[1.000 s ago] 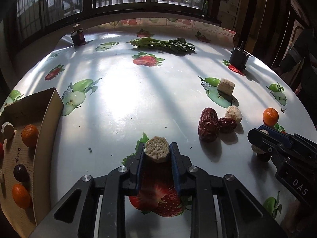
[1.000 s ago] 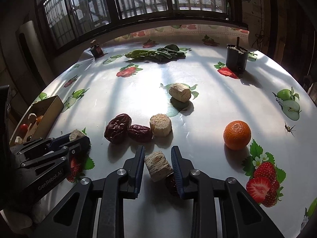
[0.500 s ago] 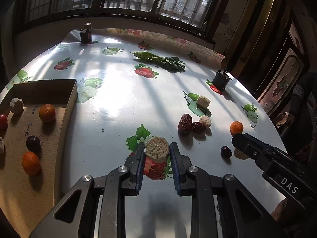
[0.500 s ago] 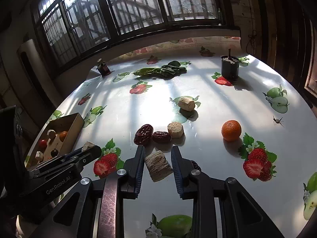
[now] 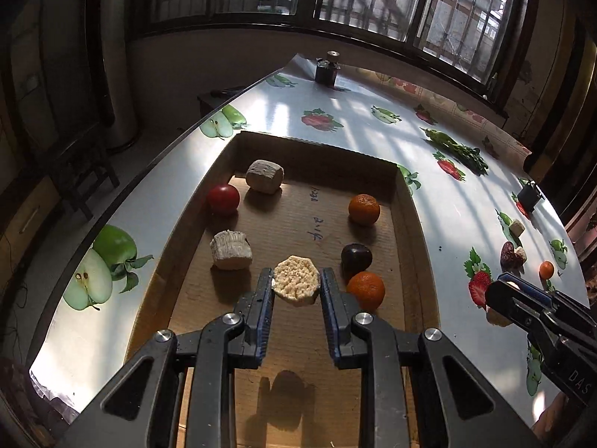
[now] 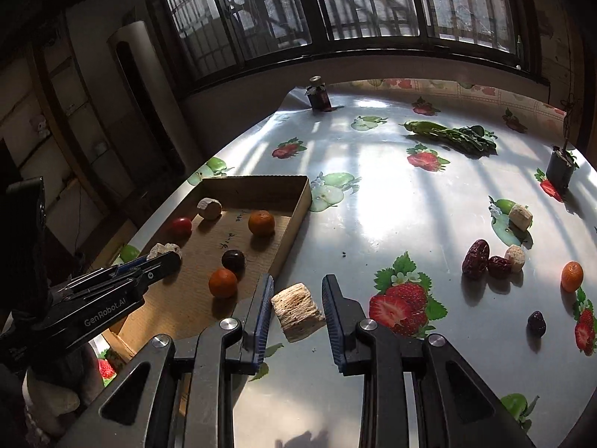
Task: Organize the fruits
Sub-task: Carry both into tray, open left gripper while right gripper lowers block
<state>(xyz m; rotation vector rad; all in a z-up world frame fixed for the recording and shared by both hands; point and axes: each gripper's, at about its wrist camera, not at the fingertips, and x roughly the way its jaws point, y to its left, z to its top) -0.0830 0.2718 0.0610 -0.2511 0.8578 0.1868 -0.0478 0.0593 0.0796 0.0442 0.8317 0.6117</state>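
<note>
My left gripper (image 5: 296, 285) is shut on a pale octagonal chunk (image 5: 296, 285) and holds it above the cardboard tray (image 5: 408, 257). In the tray lie two oranges (image 5: 364, 209), a dark plum (image 5: 356, 257), a red fruit (image 5: 223, 199) and two pale chunks (image 5: 230, 250). My right gripper (image 6: 296, 304) is shut on a pale ridged chunk (image 6: 296, 311), above the table just right of the tray (image 6: 294, 220). On the table lie red dates (image 6: 475, 253), an orange (image 6: 571, 276), a dark plum (image 6: 536, 323) and two pale chunks (image 6: 520, 215).
A bunch of greens (image 6: 453, 135) lies at the back of the fruit-print tablecloth (image 6: 391, 201). A small dark bottle (image 6: 319, 93) stands at the far left corner, a dark pot (image 6: 559, 168) at the right. The table edge (image 5: 149, 183) runs along the tray's left.
Both grippers lifted and swung left with their chunks. The left one went from above the strawberry print to over the tray; the right one now hangs beside the tray.
</note>
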